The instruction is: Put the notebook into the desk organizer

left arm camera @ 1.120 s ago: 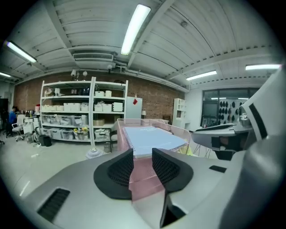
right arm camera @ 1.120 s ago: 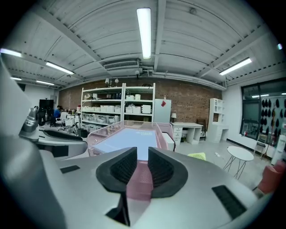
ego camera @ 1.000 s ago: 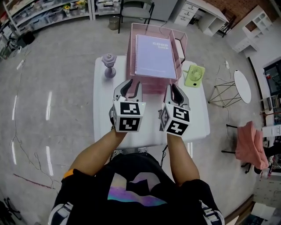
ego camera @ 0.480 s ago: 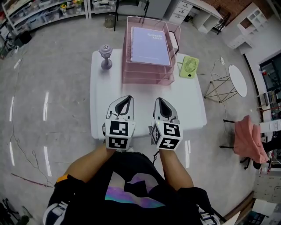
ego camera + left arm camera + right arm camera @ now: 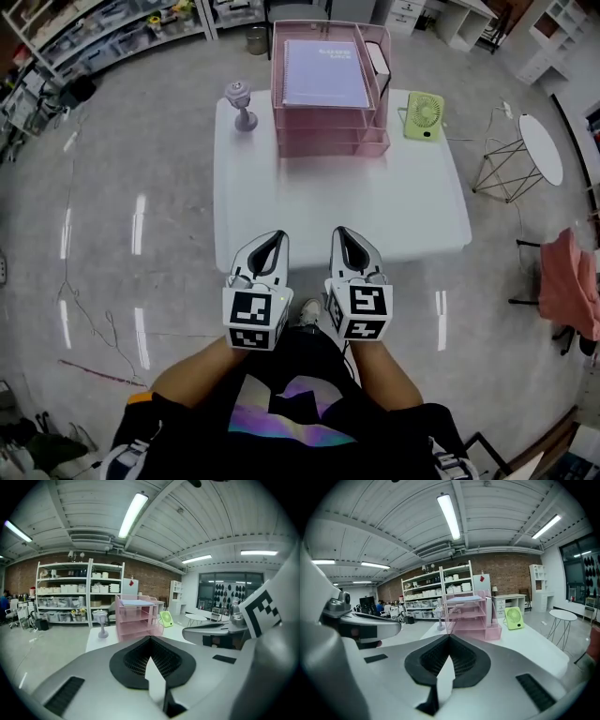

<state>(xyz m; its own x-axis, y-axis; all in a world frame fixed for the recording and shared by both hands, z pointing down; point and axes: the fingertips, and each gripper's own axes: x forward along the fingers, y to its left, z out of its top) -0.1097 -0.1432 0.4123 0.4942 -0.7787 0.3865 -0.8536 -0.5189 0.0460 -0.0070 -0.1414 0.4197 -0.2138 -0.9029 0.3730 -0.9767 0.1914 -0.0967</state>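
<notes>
Noting a purple stemmed ornament (image 5: 241, 101) at the far left corner of the white surface (image 5: 356, 211). Holding the left tool (image 5: 277, 236) at the near edge, jaws together on nothing. Finding the notebook (image 5: 323, 73) flat on the top tier of the pink desk organizer (image 5: 328, 142) at the far edge. Holding the right tool (image 5: 340, 232) beside the left, likewise closed and empty. Spotting a green fan (image 5: 424, 114) toward the far right corner.
</notes>
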